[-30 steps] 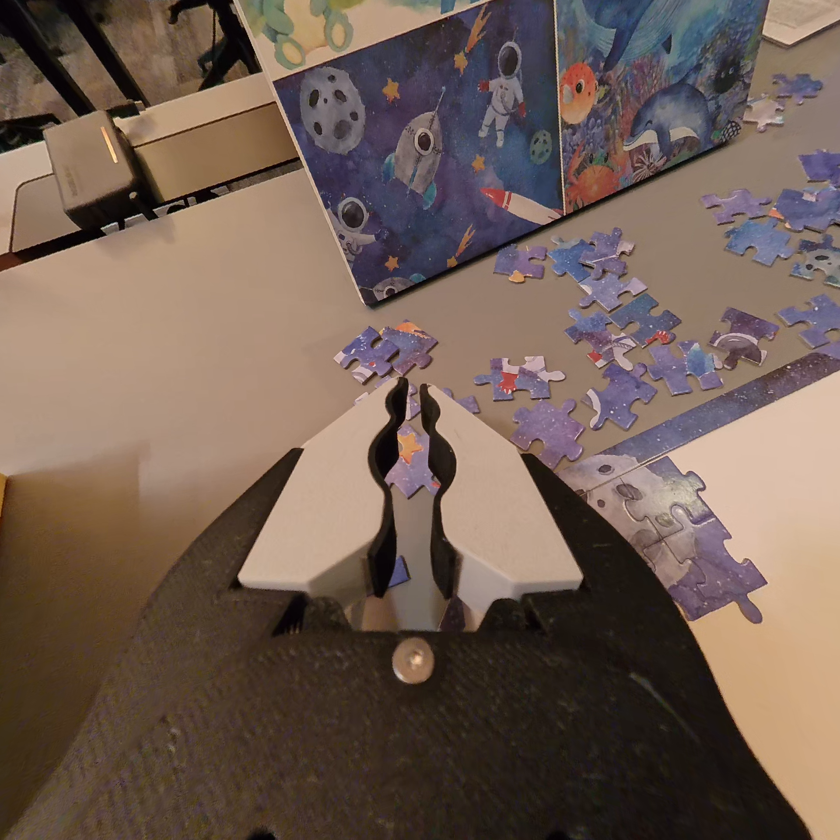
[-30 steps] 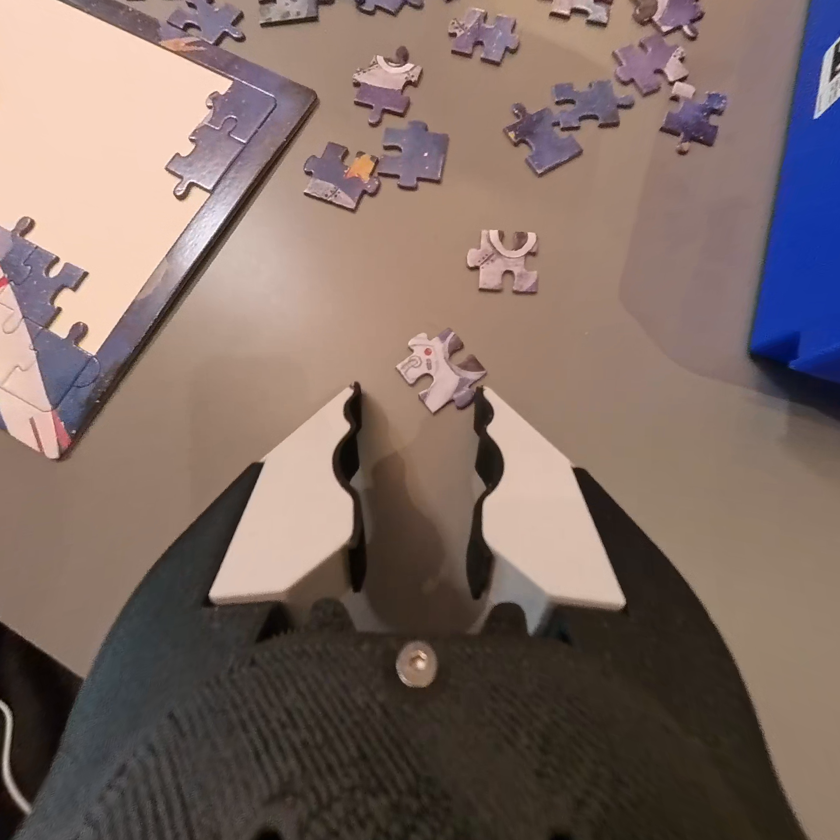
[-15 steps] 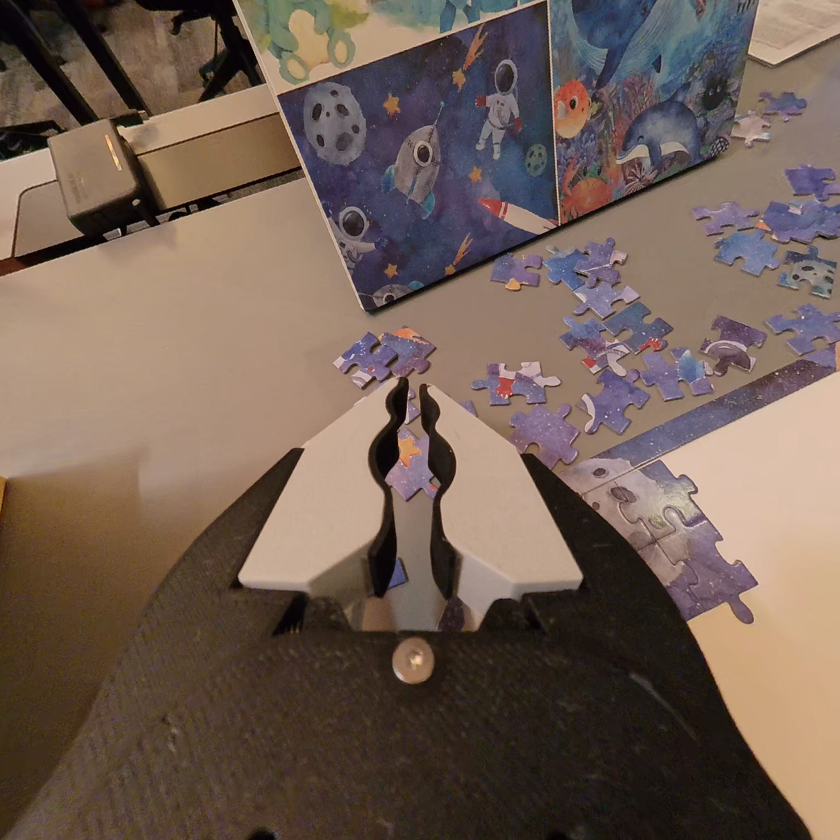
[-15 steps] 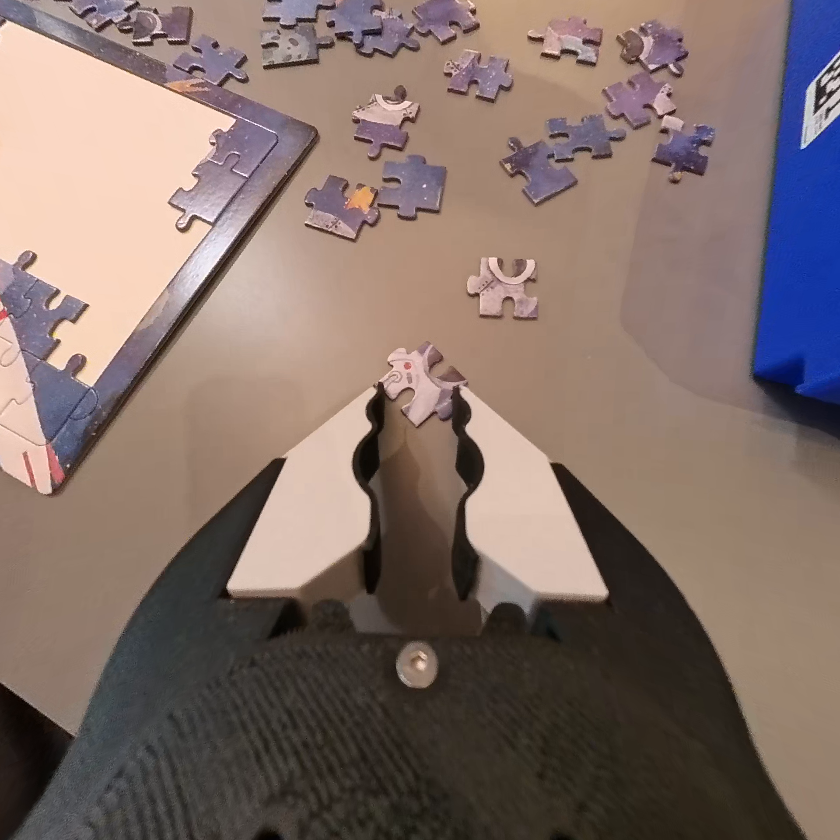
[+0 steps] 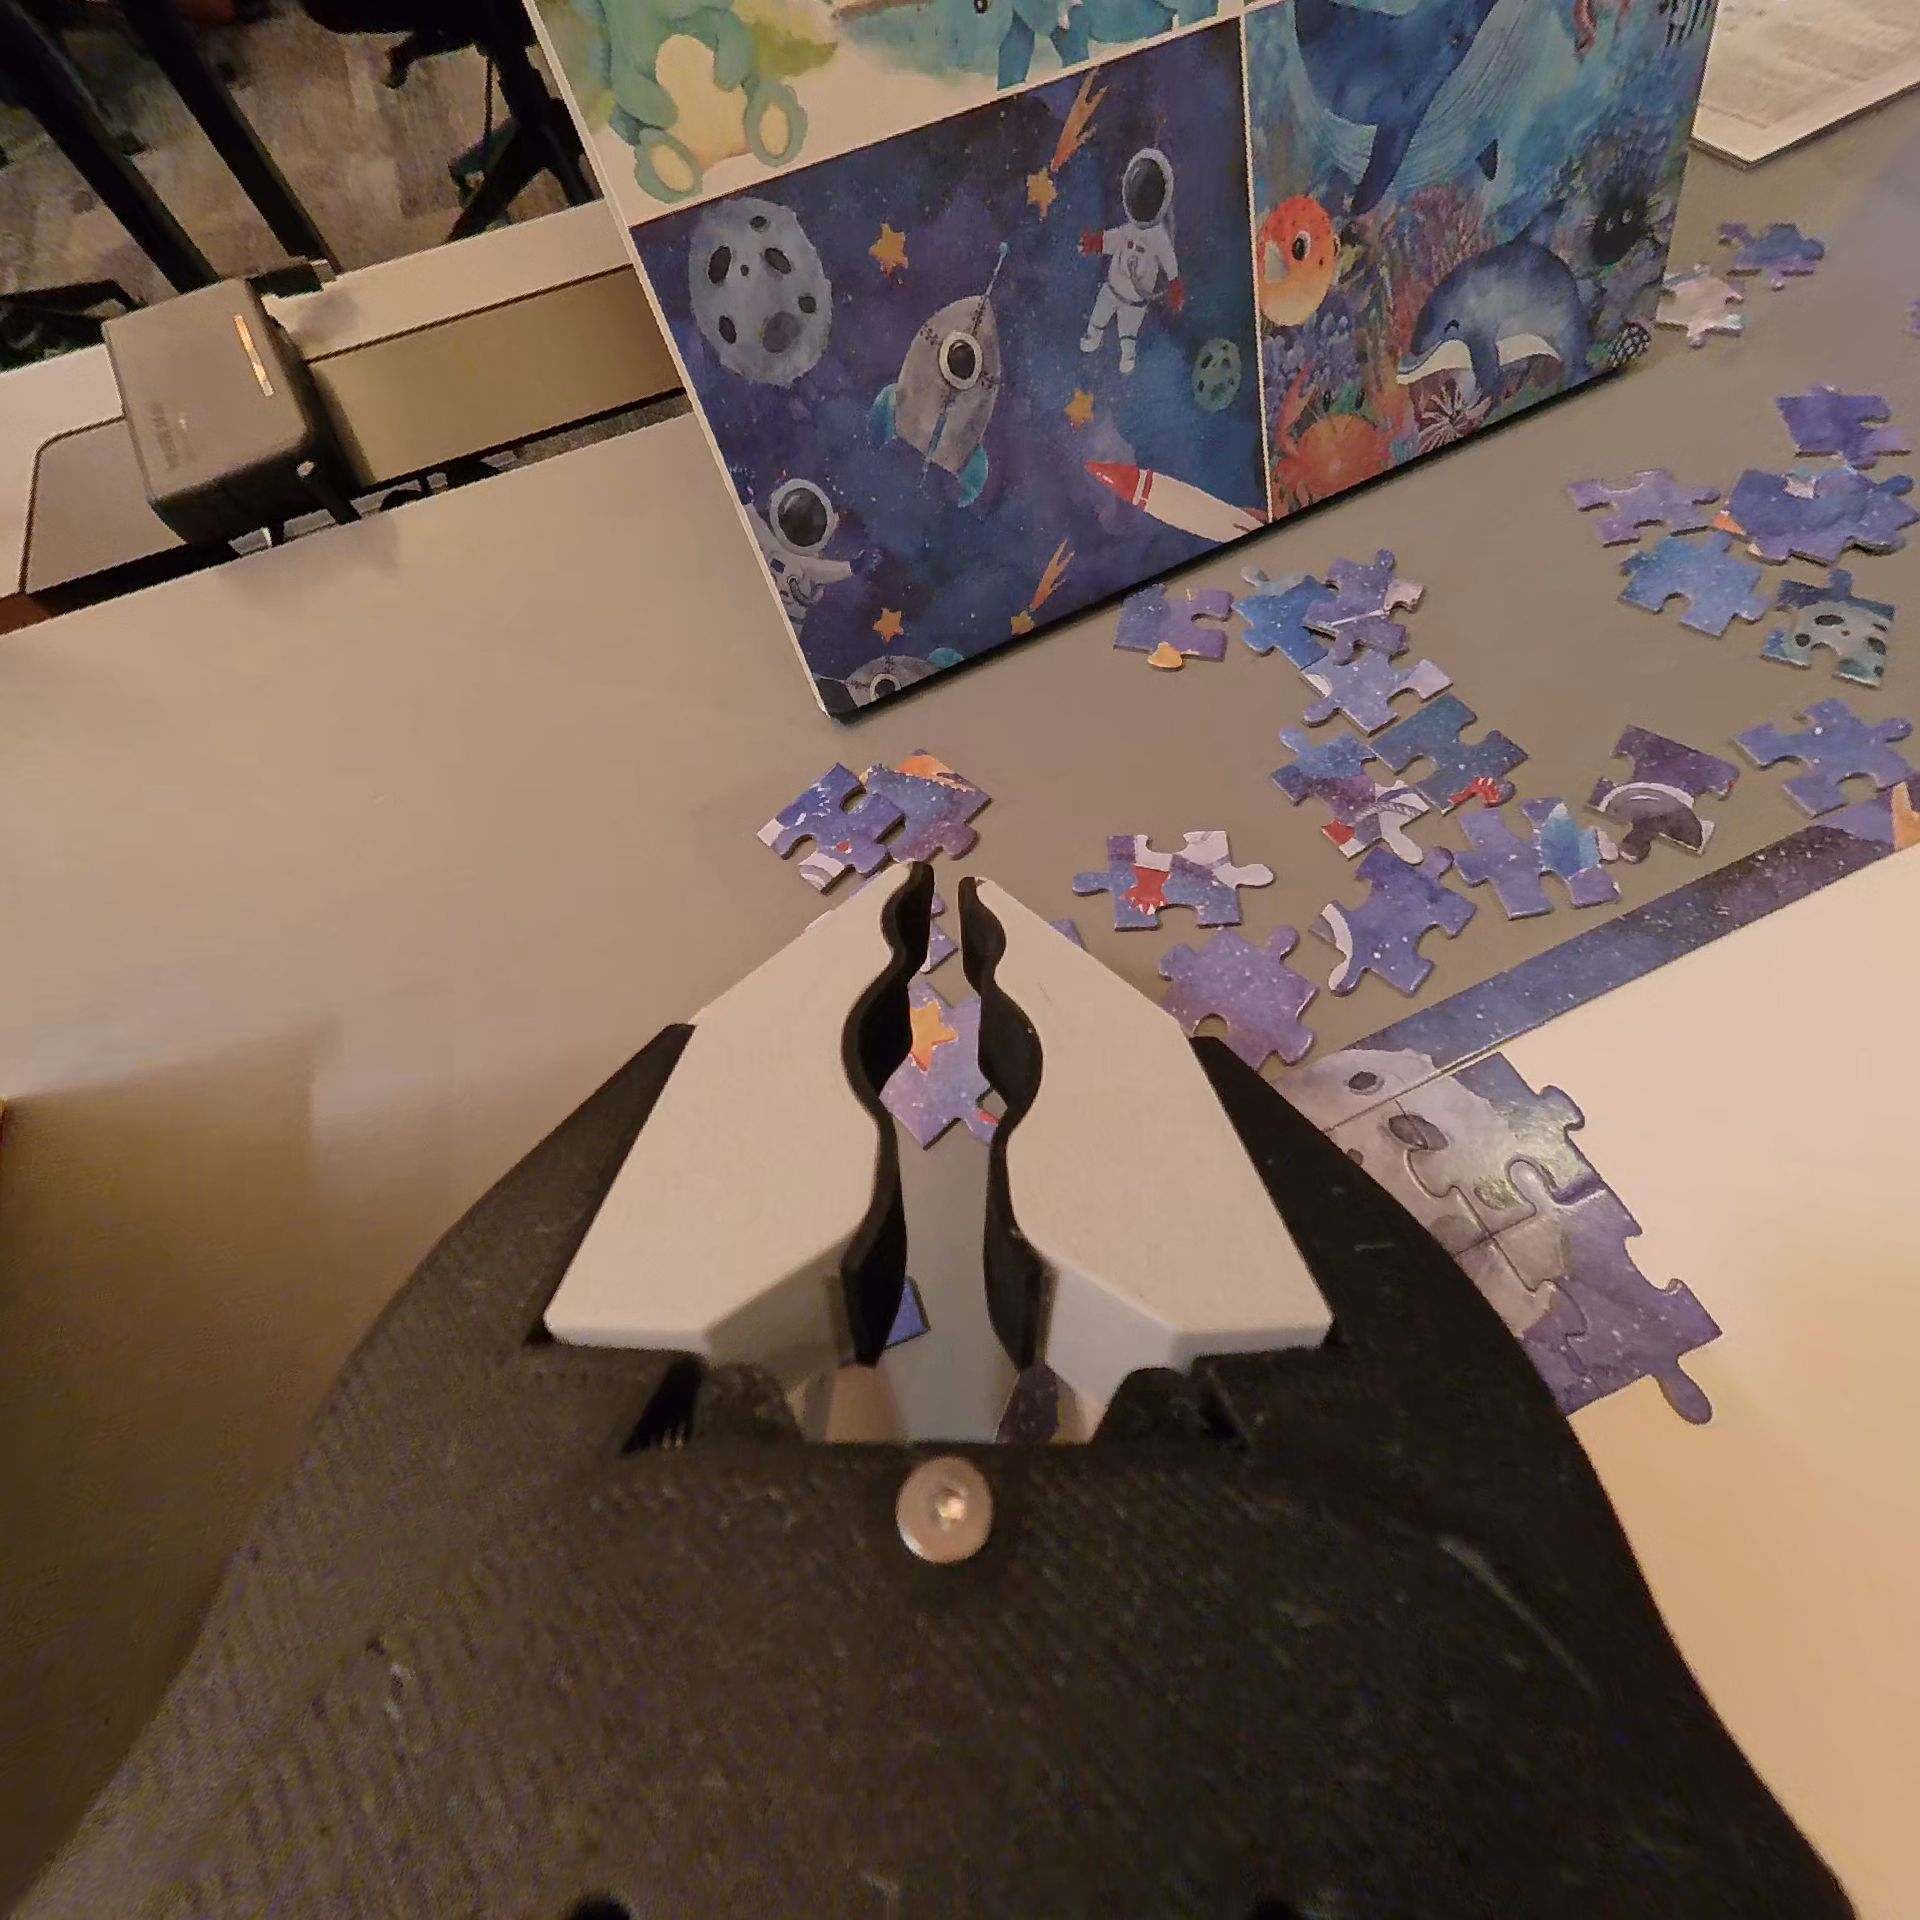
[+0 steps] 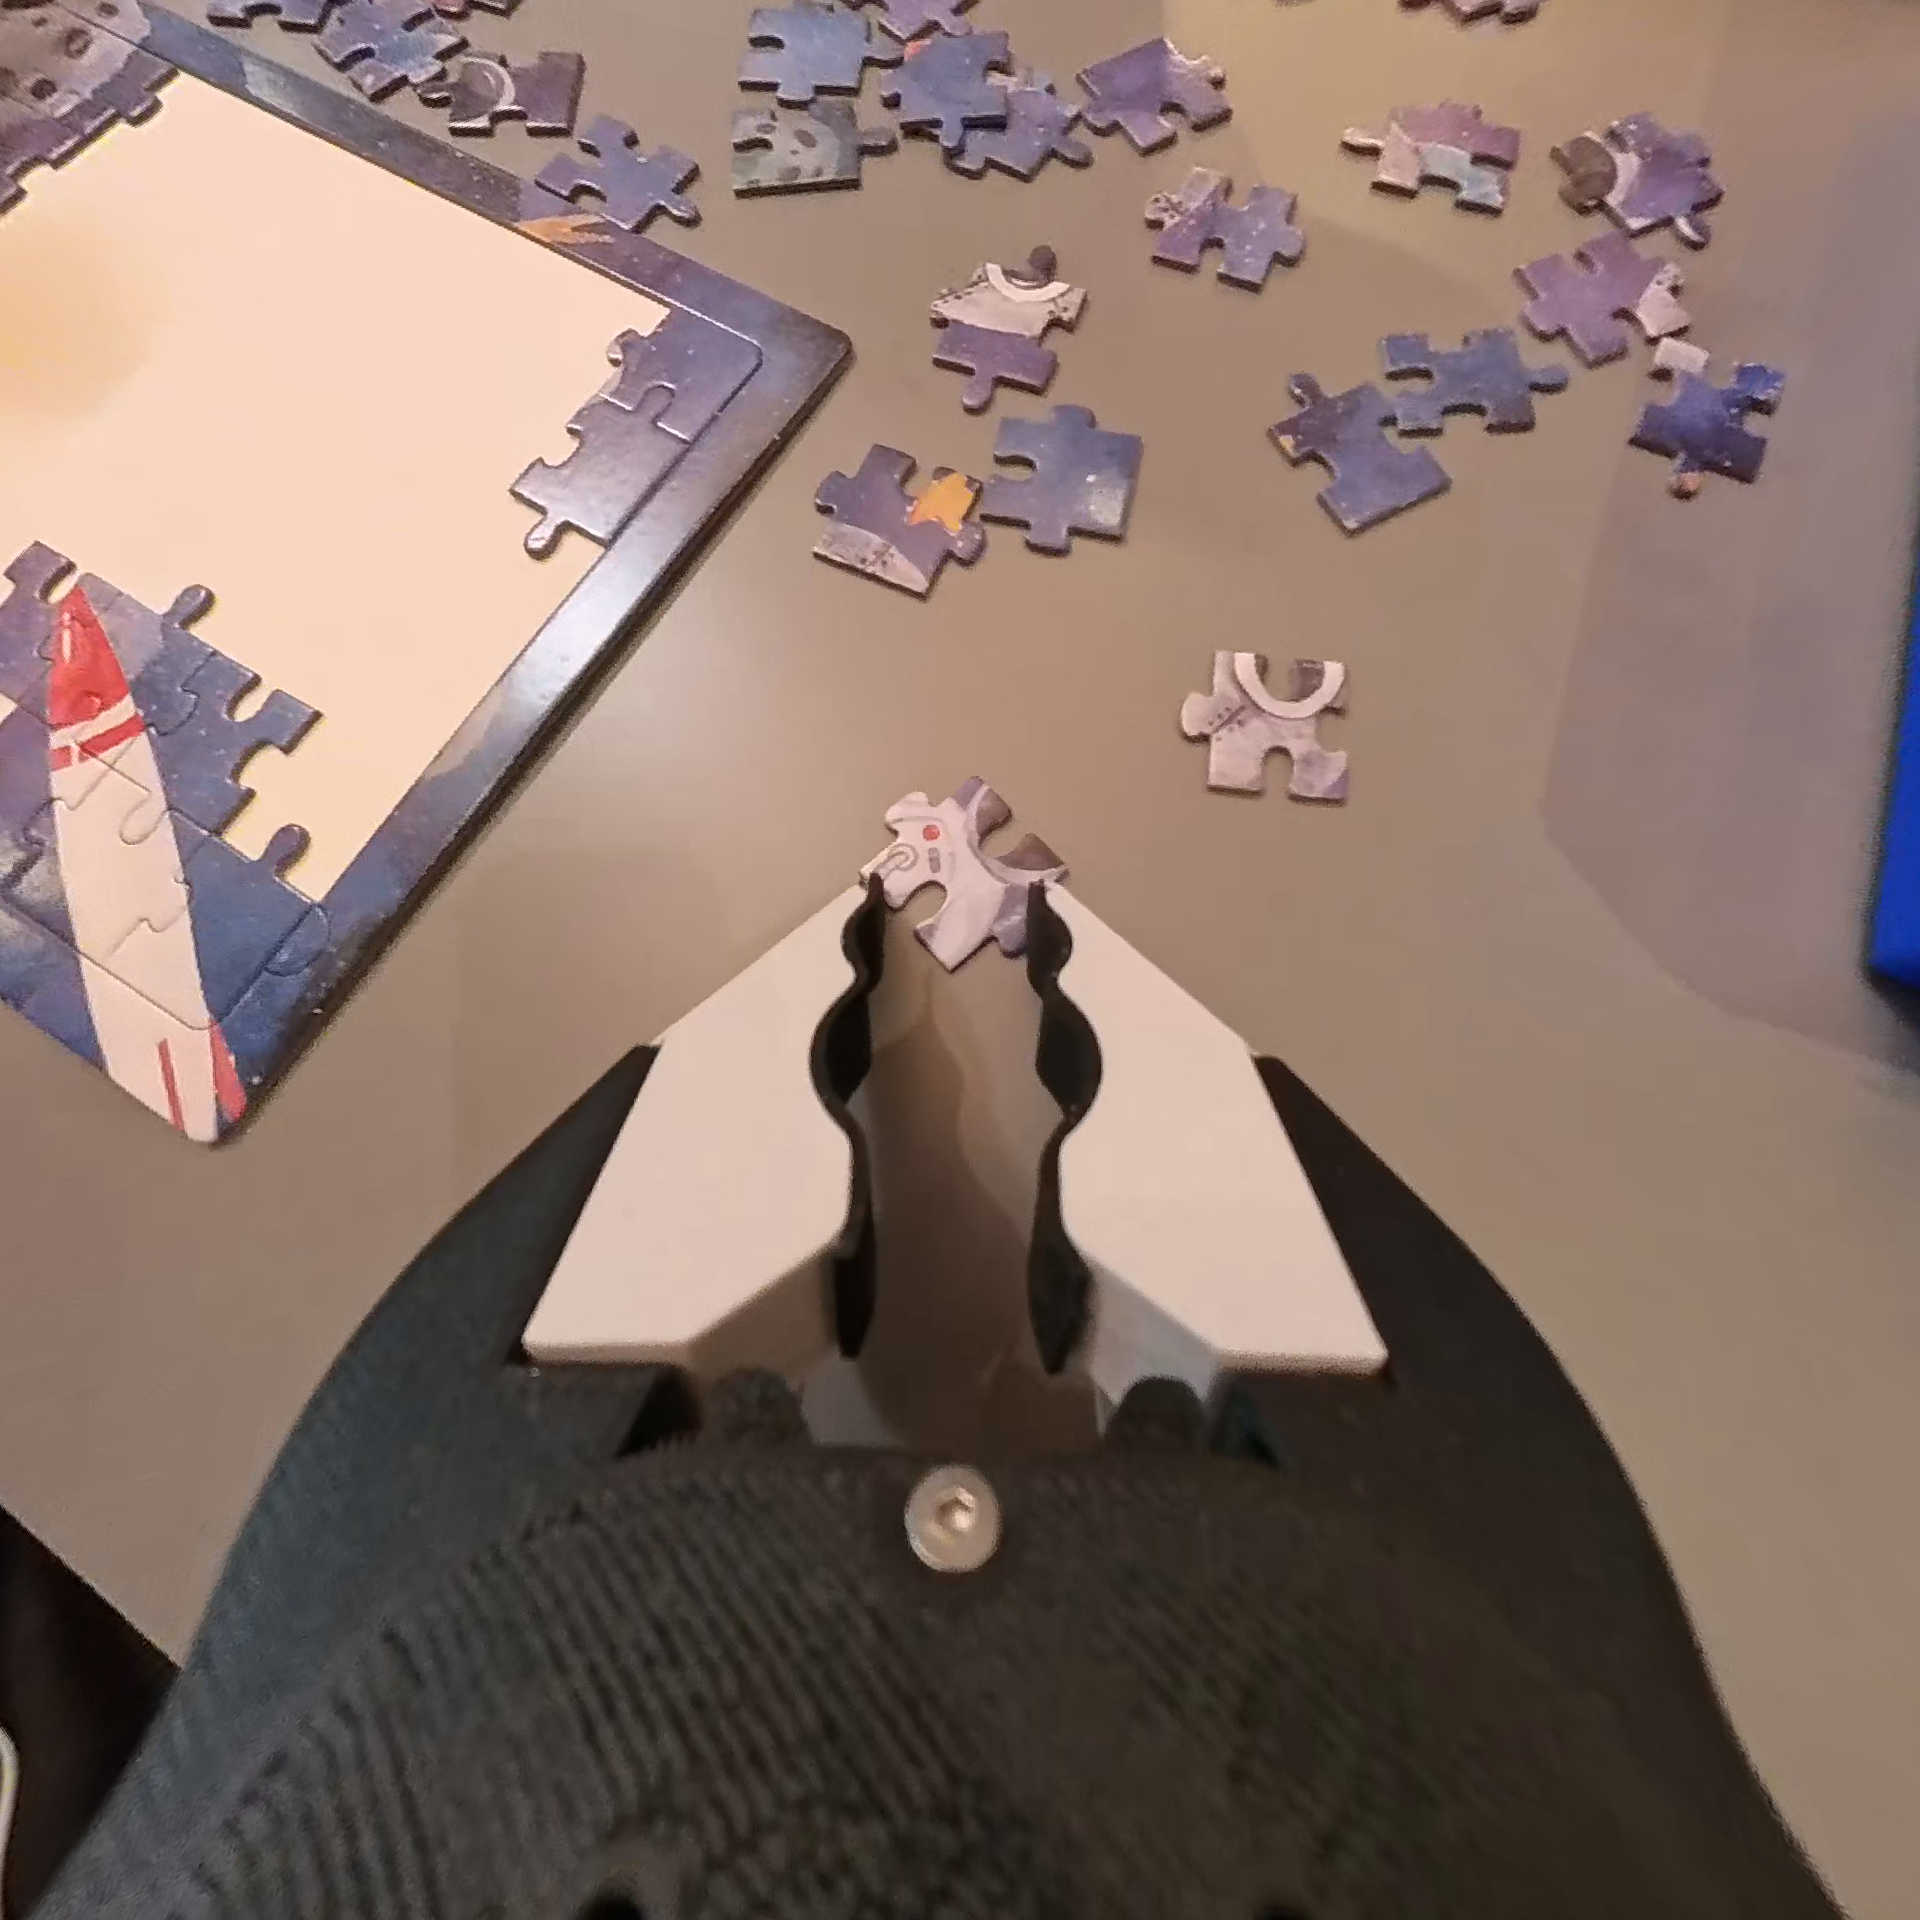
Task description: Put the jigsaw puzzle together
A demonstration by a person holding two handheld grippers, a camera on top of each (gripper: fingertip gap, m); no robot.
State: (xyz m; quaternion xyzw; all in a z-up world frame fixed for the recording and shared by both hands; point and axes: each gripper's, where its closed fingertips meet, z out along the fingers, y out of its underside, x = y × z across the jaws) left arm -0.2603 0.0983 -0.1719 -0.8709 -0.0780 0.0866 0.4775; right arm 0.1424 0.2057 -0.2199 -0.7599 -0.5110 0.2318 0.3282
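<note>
Now the right claw (image 6: 958, 883) pinches a white-and-grey puzzle piece (image 6: 961, 878) by its edges at the very fingertips, just above the counter (image 6: 1351, 987). Such a shallow hold looks prone to twisting, so keep the piece level. Meanwhile the left claw (image 5: 943, 891) is nearly shut, holding nothing, over loose purple pieces (image 5: 940, 1070).

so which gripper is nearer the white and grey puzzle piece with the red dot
Right. The right gripper has that piece between its fingertips, both pads against its edges. The left gripper hovers over other purple pieces by the picture box; that piece isn't in its view.
</note>
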